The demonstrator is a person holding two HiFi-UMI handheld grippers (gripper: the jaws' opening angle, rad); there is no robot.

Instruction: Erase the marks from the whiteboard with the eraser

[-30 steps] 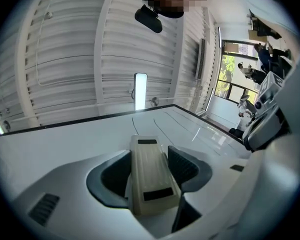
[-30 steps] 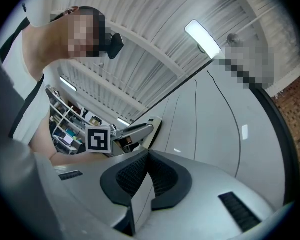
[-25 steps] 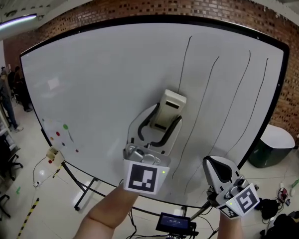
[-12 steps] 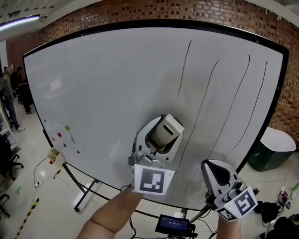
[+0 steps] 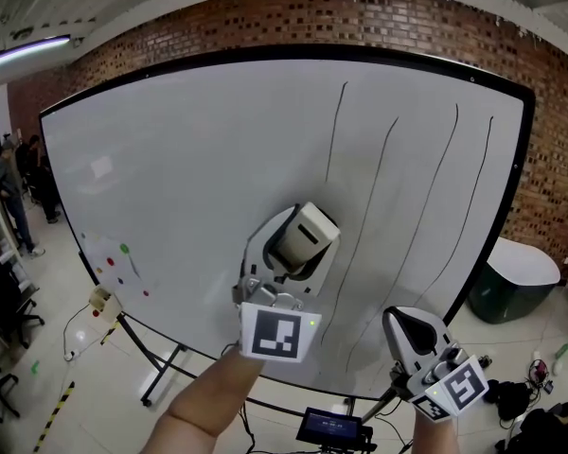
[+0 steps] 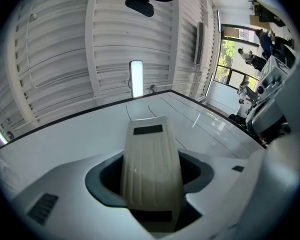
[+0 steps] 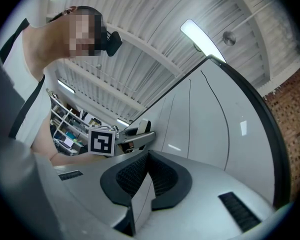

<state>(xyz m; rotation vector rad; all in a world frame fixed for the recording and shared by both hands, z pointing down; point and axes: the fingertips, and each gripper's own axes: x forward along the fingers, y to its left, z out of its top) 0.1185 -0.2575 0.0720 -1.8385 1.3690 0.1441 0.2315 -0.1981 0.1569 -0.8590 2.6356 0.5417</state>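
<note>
The whiteboard (image 5: 189, 159) fills the head view, with several long black marker lines (image 5: 336, 130) down its right half. My left gripper (image 5: 292, 251) is up against the board just left of those lines. Its jaws are closing on a cream ribbed eraser (image 5: 305, 234) that sits slanted between them. In the left gripper view the eraser (image 6: 151, 169) stands lengthwise between the pads, its far end towards the board. My right gripper (image 5: 412, 325) hangs low at the right, shut and empty, as its own view shows (image 7: 146, 178).
Small green and red magnets (image 5: 125, 250) dot the board's lower left corner. Below the board are its stand legs (image 5: 161, 372) and a small screen device (image 5: 333, 427). A white round table (image 5: 523, 270) stands at the right, with people (image 5: 9, 192) far left.
The eraser has gone from upright and reaching out of the left jaws to slanted and drawn back between them. The left gripper shifted slightly left. The right gripper kept still.
</note>
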